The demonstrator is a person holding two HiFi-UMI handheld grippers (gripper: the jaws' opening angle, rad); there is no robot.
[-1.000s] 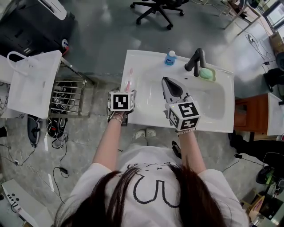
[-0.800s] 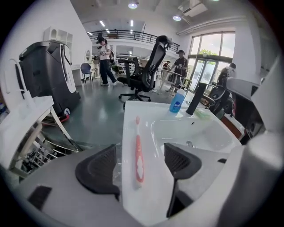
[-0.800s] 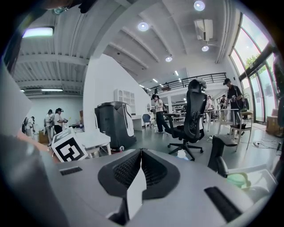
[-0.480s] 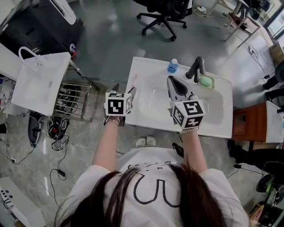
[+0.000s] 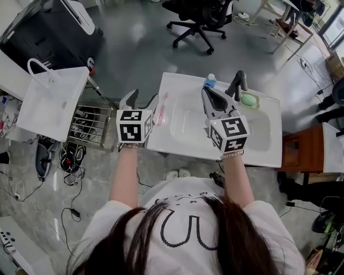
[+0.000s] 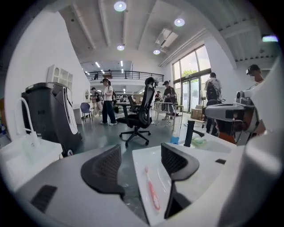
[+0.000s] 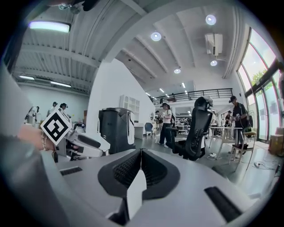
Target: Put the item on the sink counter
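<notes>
Left gripper view: left gripper point(image 6: 141, 167) is closing wide jaws, pink toothbrush point(image 6: 151, 195) untouched between them; right gripper point(image 7: 141, 166) closed, empty.

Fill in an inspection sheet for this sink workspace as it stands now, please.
Surface: white sink counter with a basin.
Job's things: pink toothbrush lying flat along the counter's left edge, touched by neither gripper.
Clutter: blue bottle, black faucet and green soap at the back.
Grippers: left gripper jaws apart and closing, nothing between them; right gripper shut, empty.
Cables: loose cables on the floor, left of the counter.
Surroundings: office chair, white bag, people far off.
</notes>
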